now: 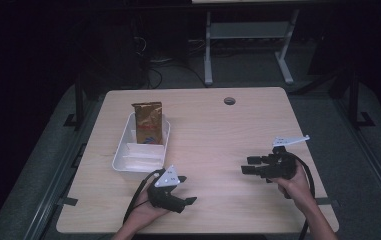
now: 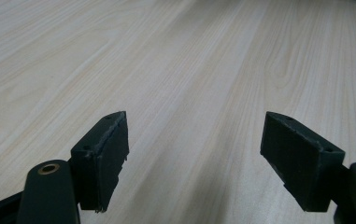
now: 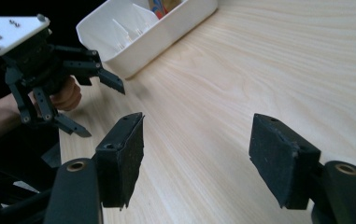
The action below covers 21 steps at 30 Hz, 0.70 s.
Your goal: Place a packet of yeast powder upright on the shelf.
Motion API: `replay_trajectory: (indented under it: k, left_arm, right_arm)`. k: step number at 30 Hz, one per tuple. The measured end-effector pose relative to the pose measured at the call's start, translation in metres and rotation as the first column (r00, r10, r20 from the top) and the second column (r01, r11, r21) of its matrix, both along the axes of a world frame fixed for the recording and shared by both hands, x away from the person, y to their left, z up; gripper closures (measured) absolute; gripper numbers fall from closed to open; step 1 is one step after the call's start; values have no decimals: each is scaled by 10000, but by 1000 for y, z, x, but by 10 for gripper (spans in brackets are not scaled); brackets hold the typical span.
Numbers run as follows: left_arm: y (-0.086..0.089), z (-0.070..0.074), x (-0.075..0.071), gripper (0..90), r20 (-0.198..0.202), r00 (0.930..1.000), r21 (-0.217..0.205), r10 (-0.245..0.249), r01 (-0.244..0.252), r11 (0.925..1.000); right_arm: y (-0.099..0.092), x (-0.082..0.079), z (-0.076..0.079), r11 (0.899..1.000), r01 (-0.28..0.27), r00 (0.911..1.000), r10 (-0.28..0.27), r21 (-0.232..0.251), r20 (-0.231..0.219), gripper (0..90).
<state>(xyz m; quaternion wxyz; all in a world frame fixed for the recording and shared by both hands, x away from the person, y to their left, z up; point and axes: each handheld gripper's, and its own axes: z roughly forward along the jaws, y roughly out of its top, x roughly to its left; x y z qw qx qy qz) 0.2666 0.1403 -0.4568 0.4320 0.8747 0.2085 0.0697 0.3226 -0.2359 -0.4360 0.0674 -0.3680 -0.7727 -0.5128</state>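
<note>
Standing upright at the far end of the white tray point(image 1: 120, 159), on the bench's point(image 1: 218, 130) left: the brown bag point(image 1: 147, 122). Lying just far of the left gripper point(image 1: 178, 192), the nearer one; right gripper point(image 1: 252, 166) well apart. Both fingers spreading wide, gripping nothing.
</note>
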Motion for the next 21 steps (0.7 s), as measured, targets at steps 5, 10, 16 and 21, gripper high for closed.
replay_trajectory:
  k: [5,10,16,21]
  left_arm:
    - [0,0,0,230,-8,10000,1,-36,36,10000]
    - [-3,-1,-1,230,-11,9999,30,-165,165,9999]
    - [-4,-1,-1,231,-85,9996,42,-251,252,9997]
    - [-4,-2,-1,230,-130,9996,39,-243,244,9997]
  right_arm:
    - [-5,-8,-8,9997,188,9998,-187,-149,104,350]
    - [-10,-17,-11,9994,321,9991,-318,-90,268,348]
    - [-12,-23,-16,9990,430,9988,-426,-147,259,344]
    - [-3,-24,-17,9989,241,9993,-229,-408,306,344]
